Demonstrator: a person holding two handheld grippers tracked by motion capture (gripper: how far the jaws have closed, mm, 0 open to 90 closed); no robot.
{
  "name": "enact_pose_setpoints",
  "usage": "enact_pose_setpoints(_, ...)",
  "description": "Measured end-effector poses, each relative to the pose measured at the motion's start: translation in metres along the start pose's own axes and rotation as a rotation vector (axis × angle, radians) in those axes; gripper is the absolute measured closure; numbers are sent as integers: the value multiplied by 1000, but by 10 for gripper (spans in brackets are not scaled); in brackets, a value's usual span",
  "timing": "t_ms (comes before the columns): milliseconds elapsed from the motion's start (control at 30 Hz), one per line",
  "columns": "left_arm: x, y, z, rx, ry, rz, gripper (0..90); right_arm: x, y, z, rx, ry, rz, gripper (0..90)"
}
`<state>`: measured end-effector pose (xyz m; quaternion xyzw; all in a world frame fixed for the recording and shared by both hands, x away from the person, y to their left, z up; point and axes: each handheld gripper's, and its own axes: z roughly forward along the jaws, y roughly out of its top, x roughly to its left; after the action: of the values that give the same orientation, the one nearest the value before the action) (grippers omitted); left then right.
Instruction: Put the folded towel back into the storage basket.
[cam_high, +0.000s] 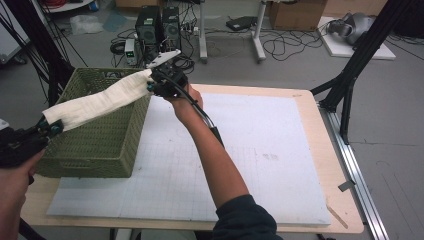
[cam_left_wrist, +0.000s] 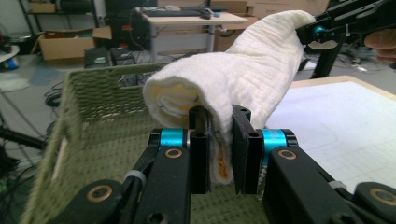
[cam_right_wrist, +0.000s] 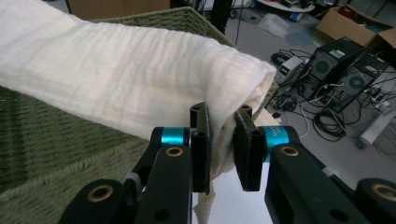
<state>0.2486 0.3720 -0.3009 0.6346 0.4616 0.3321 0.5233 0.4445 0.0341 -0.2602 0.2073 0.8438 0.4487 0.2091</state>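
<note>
Both tongs — left (cam_high: 56, 127), right (cam_high: 150, 85) — clamp the rolled towel (cam_high: 97, 103), seemingly above the green basket (cam_high: 100, 145).

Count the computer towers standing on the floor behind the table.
2. Both stand side by side on the floor beyond the table's far edge, behind the green basket: the left tower and the right tower. More could be hidden outside the pictures.
</note>
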Motion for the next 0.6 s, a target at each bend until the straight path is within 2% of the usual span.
enact_pose_setpoints(100, 8, -4, -3, 6, 20, -10, 789, 6, 8, 15, 12, 6, -19, 787)
enact_pose_setpoints(367, 24, -10, -13, 9, 68, -26, 788, 17, 25, 47, 18, 21, -30, 787)
enact_pose_setpoints(600, 34, -19, -16, 24, 95, -40, 787, 24, 30, 70, 33, 32, -36, 786)
